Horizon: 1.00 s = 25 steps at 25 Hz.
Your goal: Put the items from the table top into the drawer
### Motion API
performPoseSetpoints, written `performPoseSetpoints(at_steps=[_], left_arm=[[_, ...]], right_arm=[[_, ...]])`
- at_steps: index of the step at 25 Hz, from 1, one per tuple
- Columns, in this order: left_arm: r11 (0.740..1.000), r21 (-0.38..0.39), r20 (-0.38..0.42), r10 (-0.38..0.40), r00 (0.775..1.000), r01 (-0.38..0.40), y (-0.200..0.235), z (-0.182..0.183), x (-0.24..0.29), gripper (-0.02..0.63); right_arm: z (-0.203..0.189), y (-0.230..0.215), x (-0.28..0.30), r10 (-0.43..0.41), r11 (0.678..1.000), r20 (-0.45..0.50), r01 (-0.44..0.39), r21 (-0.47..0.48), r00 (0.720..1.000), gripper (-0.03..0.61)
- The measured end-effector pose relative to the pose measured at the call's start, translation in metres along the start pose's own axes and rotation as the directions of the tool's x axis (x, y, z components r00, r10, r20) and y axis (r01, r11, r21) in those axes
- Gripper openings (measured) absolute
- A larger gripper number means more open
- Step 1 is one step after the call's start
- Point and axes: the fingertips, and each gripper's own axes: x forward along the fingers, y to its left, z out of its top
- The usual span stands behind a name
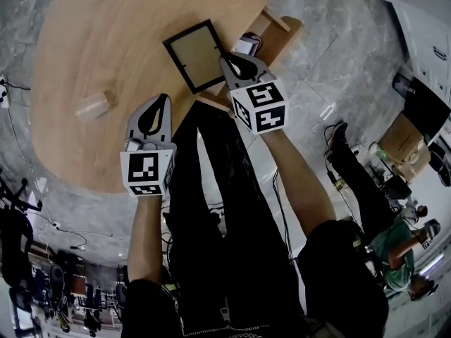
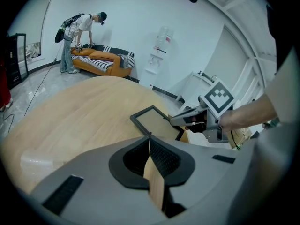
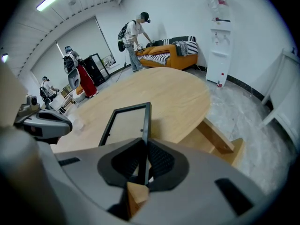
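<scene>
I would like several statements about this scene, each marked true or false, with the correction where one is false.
1. The right gripper is shut on the black picture frame. True.
2. The left gripper holds the clear cup. False: it is shut on nothing; the cup rests on the wooden table, apart from it.
3. The picture frame is white. False: its rim is black, its panel beige.
4. A person stands beside an orange sofa. True.

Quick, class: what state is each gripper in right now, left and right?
Left gripper: jaws closed, holding nothing.
Right gripper: jaws closed on the edge of the picture frame.
</scene>
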Motion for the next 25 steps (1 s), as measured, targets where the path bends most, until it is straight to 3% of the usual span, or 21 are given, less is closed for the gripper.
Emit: performPoseSetpoints(at_steps=[10, 25], left_arm=[[0.992, 0.098, -0.031, -0.07, 0.997, 0.073, -0.032, 0.015, 0.02, 0.015], [0.974, 0.17, -0.087, -0.134, 0.987, 0.147, -0.065, 0.018, 0.045, 0.015]], right_arm=[[-0.028, -0.05, -0.041, -0.081, 0.995, 0.003, 0.081, 0.05, 0.997, 0.051], [-0.098, -0.117, -0.086, -0.183, 0.974, -0.074, 0.191, 0.123, 0.98, 0.051]])
